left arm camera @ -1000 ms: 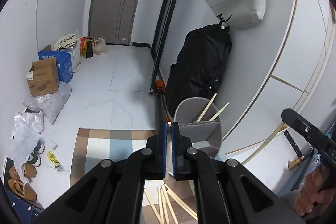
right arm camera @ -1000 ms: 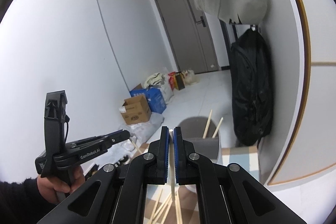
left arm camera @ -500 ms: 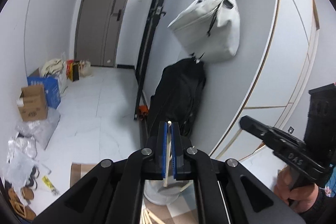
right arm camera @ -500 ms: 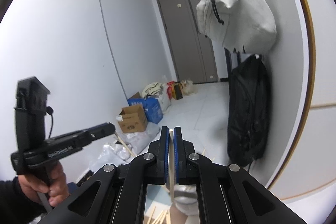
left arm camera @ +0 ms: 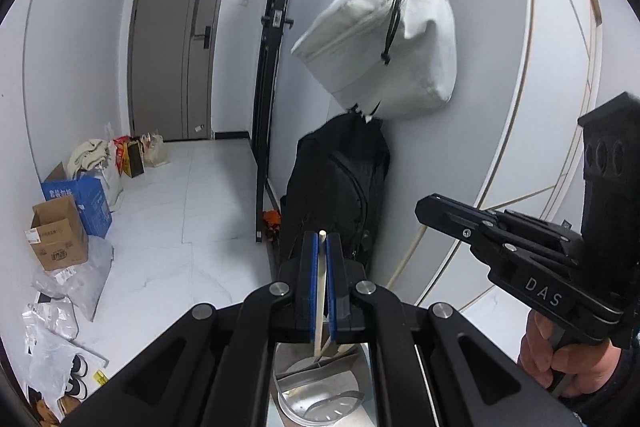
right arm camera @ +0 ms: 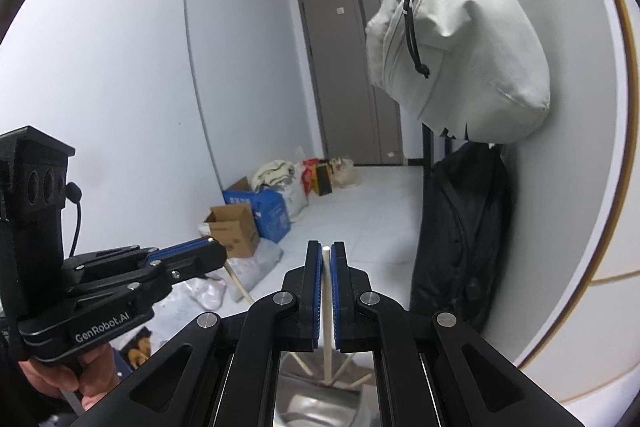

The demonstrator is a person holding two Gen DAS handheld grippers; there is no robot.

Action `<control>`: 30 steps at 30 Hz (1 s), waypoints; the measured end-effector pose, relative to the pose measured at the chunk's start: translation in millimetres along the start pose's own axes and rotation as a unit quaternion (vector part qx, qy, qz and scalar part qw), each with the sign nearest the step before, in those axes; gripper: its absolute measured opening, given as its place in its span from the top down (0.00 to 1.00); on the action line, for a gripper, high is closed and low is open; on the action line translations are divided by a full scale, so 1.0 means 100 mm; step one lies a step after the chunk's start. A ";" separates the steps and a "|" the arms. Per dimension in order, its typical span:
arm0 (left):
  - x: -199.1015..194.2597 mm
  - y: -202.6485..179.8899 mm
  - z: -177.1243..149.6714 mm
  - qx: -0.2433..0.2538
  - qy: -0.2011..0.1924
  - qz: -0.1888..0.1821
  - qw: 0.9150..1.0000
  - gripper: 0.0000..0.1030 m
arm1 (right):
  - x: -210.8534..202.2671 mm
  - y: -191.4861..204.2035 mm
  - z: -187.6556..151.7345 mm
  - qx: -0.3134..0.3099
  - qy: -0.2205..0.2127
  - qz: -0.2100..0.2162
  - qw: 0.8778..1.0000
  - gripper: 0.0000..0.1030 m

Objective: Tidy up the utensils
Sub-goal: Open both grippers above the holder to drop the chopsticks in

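**Both chopsticks lifted above the holder**

The left gripper (left arm camera: pixel 319 279) has its blue fingers (left arm camera: pixel 309 287) pinching a wooden chopstick (left arm camera: pixel 319 291) that stands nearly upright at lower centre of the left wrist view, its lower end hanging over the mouth of the grey utensil holder (left arm camera: pixel 320 383) at the bottom edge. In the right wrist view the right gripper (right arm camera: pixel 326 291) pinches a second chopstick (right arm camera: pixel 327 311) the same way, low in the frame, with the holder's metal interior (right arm camera: pixel 316 407) below it and other chopsticks (right arm camera: pixel 352 381) leaning inside.

A second ago the holder sat higher in both views, with loose chopsticks lying on the striped mat beneath; now only its rim and inside show at the bottom, the mat is out of sight, and the white bag (left arm camera: pixel 384 39) and black backpack (left arm camera: pixel 336 195) fill more of the frame. Each gripper also shows more fully in the other's view. That reads as both grippers having risen with their chopsticks, which now hang above the holder's opening.

The likely next step is lowering and releasing both into the holder; a tilted chopstick could catch the rim.
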State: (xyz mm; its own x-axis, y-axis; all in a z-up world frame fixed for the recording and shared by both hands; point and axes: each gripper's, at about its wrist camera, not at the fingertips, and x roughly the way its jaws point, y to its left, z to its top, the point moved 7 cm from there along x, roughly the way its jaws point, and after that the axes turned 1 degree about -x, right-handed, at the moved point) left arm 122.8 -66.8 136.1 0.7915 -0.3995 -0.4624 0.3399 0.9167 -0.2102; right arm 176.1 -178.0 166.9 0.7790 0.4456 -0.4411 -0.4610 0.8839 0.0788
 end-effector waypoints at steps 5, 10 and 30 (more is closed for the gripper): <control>0.18 0.05 -0.08 0.005 0.014 0.003 1.000 1.00 | 0.18 -0.09 -0.08 0.001 0.012 -0.001 1.000 0.97; 0.29 0.08 -0.16 0.013 0.026 0.002 1.000 1.00 | 0.37 -0.19 -0.17 0.009 0.024 0.003 1.000 0.97; 0.64 0.20 -0.46 -0.020 0.123 -0.073 0.990 1.00 | 0.66 -0.46 -0.59 0.094 0.064 0.047 0.992 0.93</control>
State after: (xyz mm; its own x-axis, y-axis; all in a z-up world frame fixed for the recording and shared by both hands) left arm 156.6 -74.6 63.1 0.5862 -0.5216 -0.6199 0.4169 0.8503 -0.3213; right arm 224.3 -197.8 81.7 0.6706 0.5164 -0.5326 -0.4328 0.8554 0.2844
